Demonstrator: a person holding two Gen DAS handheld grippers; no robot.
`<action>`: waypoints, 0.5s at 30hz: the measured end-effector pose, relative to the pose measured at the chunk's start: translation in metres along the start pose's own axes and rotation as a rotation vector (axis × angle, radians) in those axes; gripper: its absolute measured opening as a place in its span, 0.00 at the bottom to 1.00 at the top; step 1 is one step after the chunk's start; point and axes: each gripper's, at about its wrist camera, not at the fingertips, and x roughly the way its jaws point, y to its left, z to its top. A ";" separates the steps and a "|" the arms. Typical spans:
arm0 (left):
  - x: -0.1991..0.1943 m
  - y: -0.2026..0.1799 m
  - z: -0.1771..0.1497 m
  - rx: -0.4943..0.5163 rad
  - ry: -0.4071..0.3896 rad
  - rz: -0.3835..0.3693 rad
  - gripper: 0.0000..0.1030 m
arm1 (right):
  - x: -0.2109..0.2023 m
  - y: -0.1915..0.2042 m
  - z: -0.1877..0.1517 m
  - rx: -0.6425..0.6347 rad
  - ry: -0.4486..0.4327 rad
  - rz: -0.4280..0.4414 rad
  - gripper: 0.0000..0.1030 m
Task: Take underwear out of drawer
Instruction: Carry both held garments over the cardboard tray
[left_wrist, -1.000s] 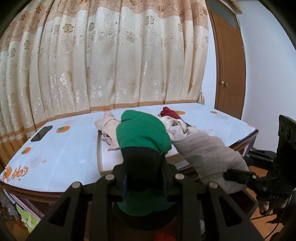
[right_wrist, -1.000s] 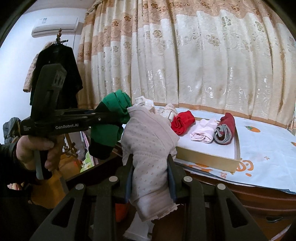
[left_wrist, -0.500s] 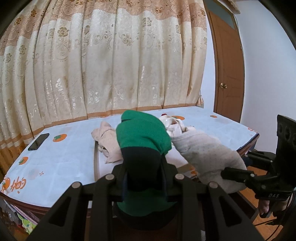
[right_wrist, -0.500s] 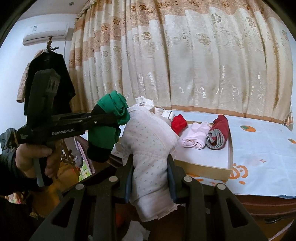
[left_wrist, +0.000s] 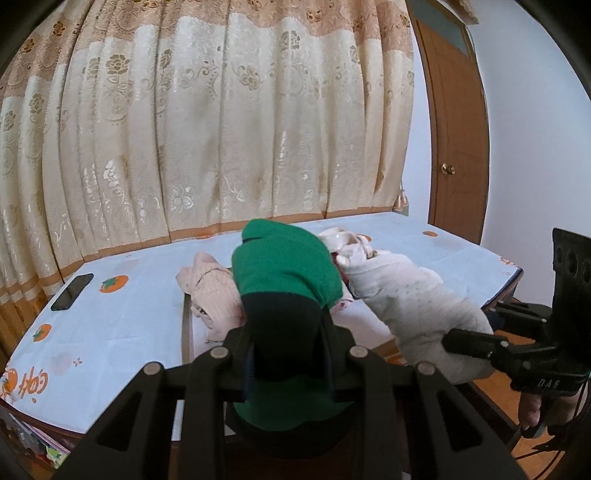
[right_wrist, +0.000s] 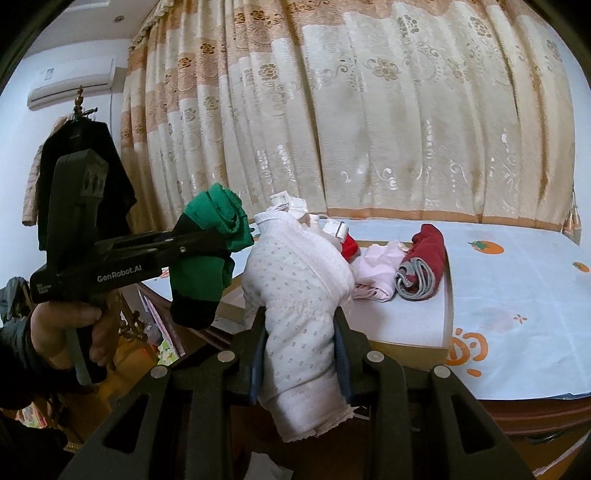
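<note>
My left gripper (left_wrist: 288, 350) is shut on a rolled green and black underwear (left_wrist: 288, 269), held in the air above the table's near edge. In the right wrist view the left gripper (right_wrist: 207, 247) appears at the left with a hand on its handle, the green underwear (right_wrist: 214, 218) sticking out. My right gripper (right_wrist: 300, 347) is shut on a rolled white dotted underwear (right_wrist: 295, 273). The right gripper (left_wrist: 465, 339) and the white underwear (left_wrist: 417, 295) show at the right of the left wrist view. The two rolls hang side by side, close together.
A shallow cardboard tray (right_wrist: 406, 347) lies on the table (right_wrist: 517, 295) with a red and grey roll (right_wrist: 421, 266), a pink piece (right_wrist: 376, 269) and a beige garment (left_wrist: 210, 291). A phone (left_wrist: 72, 291) lies far left. Curtain behind, door (left_wrist: 454, 147) right, coat stand (right_wrist: 74, 166) left.
Both grippers have drifted together a little sideways and upward in front of the table, each still gripping its roll. The tray has shifted slightly in both views.
</note>
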 end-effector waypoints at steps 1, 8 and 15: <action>0.002 0.001 0.001 0.001 0.003 0.001 0.25 | 0.000 -0.001 0.001 0.005 0.000 -0.004 0.33; 0.014 0.006 0.006 -0.003 0.023 -0.003 0.25 | 0.006 -0.010 0.009 0.023 0.010 -0.009 0.33; 0.031 0.011 0.012 -0.012 0.045 -0.003 0.25 | 0.015 -0.016 0.016 0.038 0.020 -0.016 0.33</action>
